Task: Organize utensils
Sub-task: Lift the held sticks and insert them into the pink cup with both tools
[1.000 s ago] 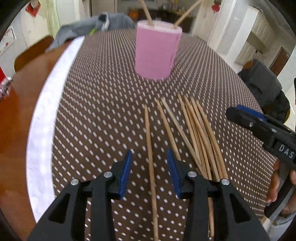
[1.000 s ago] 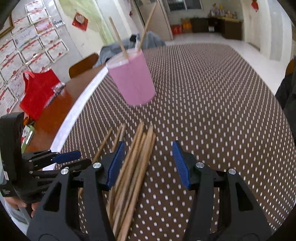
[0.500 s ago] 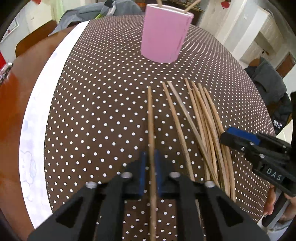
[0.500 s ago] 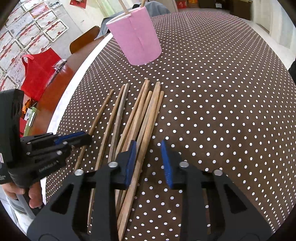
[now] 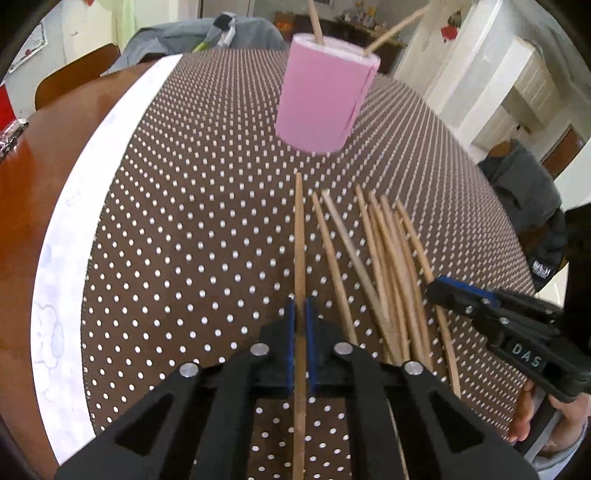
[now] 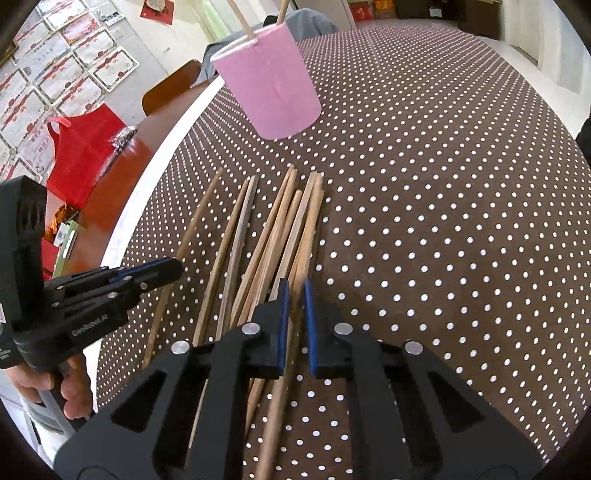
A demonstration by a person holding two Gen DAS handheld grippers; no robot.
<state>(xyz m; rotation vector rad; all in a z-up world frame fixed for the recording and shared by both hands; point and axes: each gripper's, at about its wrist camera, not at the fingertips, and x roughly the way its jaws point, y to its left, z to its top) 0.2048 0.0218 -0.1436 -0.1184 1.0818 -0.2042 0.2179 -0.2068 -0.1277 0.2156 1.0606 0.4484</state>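
Left claw (image 5: 300, 325) clamped shut, pointing steeply down; right claw (image 6: 294, 306) likewise, beside it.

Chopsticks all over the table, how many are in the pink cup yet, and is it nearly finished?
Just started. Two chopsticks already stand in the pink cup. Each gripper has its jaws shut on one more: the left gripper on the chopstick at the left edge, the right gripper on the one at the right edge. Both lie low over the dotted tablecloth. About six loose chopsticks remain.
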